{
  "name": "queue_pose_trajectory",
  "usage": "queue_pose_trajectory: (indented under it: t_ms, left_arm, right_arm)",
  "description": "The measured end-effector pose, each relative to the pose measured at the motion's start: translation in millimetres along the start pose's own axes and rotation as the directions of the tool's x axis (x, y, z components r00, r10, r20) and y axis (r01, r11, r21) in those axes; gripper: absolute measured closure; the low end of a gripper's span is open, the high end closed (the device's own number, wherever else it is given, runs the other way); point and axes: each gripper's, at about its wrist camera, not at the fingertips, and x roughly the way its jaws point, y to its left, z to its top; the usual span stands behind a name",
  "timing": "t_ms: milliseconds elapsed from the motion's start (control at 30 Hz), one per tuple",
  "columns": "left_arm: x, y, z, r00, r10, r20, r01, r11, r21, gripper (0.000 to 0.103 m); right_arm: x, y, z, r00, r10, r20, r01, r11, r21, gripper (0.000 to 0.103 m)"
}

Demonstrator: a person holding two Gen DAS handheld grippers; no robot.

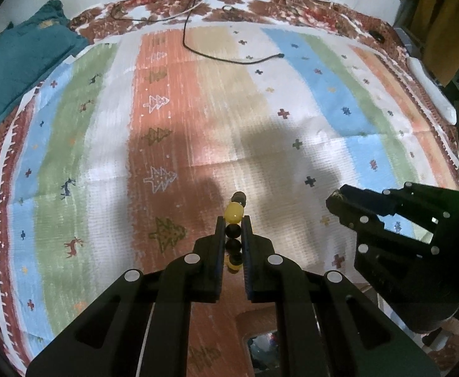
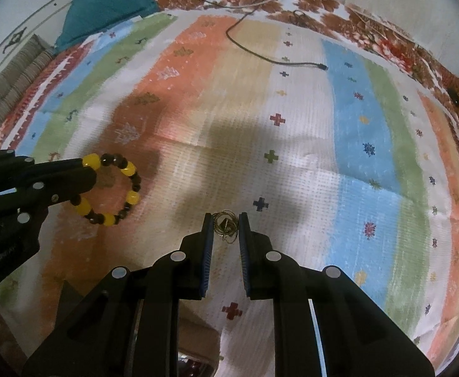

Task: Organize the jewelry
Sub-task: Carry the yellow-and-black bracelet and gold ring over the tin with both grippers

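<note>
My left gripper (image 1: 233,223) is shut on a bracelet of yellow and black beads (image 1: 235,213), held edge-on above the striped mat. The right wrist view shows the same bracelet (image 2: 110,188) as a full ring hanging from the left gripper's fingers (image 2: 72,172). My right gripper (image 2: 225,220) holds a thin gold wire piece of jewelry (image 2: 226,224) between its pads above the mat. The right gripper also shows in the left wrist view (image 1: 336,202), at the right, level with the left one.
A striped mat (image 1: 198,110) with tree and cross patterns covers the floor. A black cable (image 1: 229,58) lies across its far part. A teal cloth (image 1: 25,56) sits at the far left. A box with jewelry (image 1: 261,345) shows below the left gripper.
</note>
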Motion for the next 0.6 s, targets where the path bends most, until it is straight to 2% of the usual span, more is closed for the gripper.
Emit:
queue_pose_trajectory:
  t_ms: [333, 600]
  left_arm:
    - [-31, -11, -8, 0.997, -0.031, 0.067, 0.031, 1.000, 0.005, 0.094]
    - [-45, -18, -18, 0.995, -0.048, 0.091, 0.046, 0.999, 0.018, 0.094]
  right_arm:
    - [-30, 3, -14, 0.998, 0.022, 0.051, -0.022, 1.000, 0.011, 0.086]
    - [-43, 1, -26, 0.998, 0.025, 0.066, -0.026, 1.000, 0.015, 0.086]
